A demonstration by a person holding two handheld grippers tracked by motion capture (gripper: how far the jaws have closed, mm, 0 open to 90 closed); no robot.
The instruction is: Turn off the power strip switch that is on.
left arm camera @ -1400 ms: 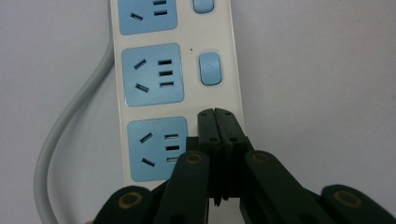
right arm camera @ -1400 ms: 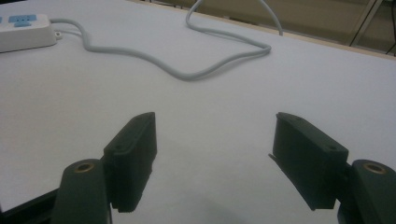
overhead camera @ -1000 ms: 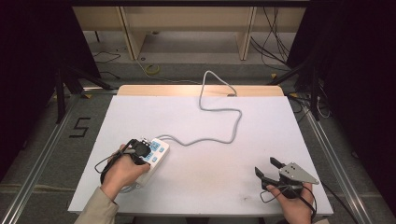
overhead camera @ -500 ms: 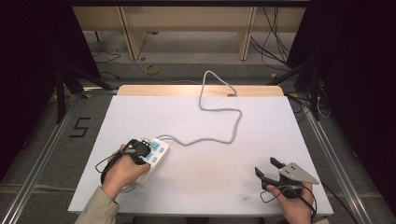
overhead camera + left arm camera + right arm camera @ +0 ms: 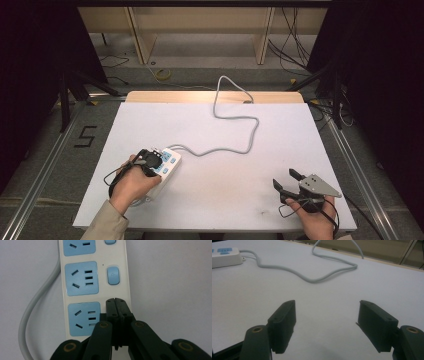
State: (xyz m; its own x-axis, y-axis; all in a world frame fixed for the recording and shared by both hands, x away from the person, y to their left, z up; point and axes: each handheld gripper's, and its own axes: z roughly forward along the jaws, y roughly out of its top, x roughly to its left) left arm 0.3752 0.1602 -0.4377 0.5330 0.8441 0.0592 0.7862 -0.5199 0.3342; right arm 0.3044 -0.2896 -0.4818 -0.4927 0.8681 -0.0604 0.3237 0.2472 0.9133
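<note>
While my jaws meet tip to tip, this is how things stand:
Left gripper [image 5: 116, 302]: pinched fully together with nothing between, tips set down over the white plastic power strip with blue sockets [image 5: 82, 277], right where the nearest blue rocker switch should sit, so likely pressing it.
Power strip's place: near the table's front left, under my left hand [image 5: 131, 181].
Grey cable [image 5: 235, 135]: snakes slack toward the far edge.
Right gripper [image 5: 289, 181]: spread wide, idle on the white table [image 5: 225, 200], well apart.

Lab recording bay, black curtains [image 5: 30, 75], aluminium floor rails [image 5: 42, 175]
</note>
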